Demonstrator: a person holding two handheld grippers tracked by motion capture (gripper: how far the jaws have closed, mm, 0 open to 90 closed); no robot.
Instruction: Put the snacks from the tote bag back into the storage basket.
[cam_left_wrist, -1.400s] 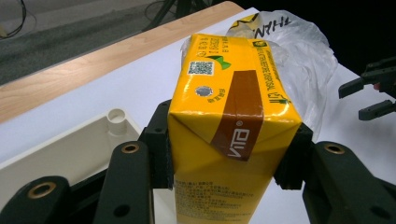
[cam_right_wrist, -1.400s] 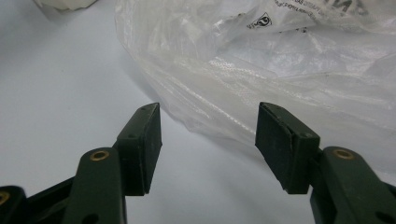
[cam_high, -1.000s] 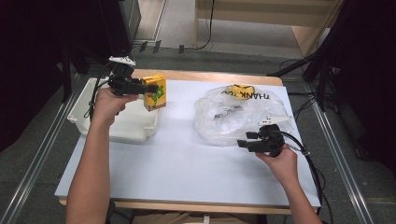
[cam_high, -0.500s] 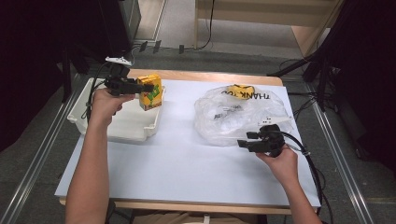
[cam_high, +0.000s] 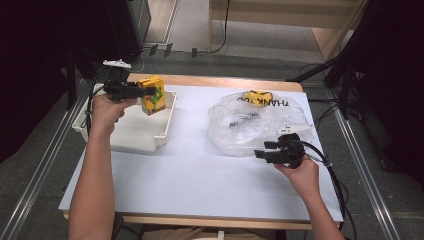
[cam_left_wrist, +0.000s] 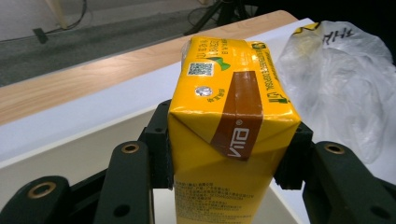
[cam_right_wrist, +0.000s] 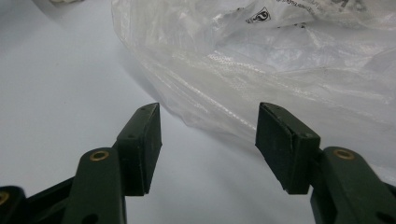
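Observation:
A yellow drink carton (cam_high: 152, 95) with a brown stripe hangs over the far part of the white tray (cam_high: 160, 134), clamped between the jaws of my left gripper (cam_high: 145, 92). In the left gripper view the carton (cam_left_wrist: 231, 121) stands upright between both pads, with the left gripper (cam_left_wrist: 231, 156) shut on it. My right gripper (cam_high: 260, 150) rests open on the white table, at the near edge of the crumpled clear plastic bag (cam_high: 255, 122). The right gripper view has the right gripper (cam_right_wrist: 208, 140) with its pads apart, nothing between them, and the bag (cam_right_wrist: 280, 70) just beyond.
A yellow item (cam_high: 257, 97) lies at the bag's far edge. The white sheet covers the table, with its wooden edge (cam_high: 225, 80) at the back. Cables trail from both grippers. Metal rails run along both sides of the table.
My left gripper has carried the carton leftward and slightly back, so it now hangs over the tray. The right gripper has stayed in place, open.

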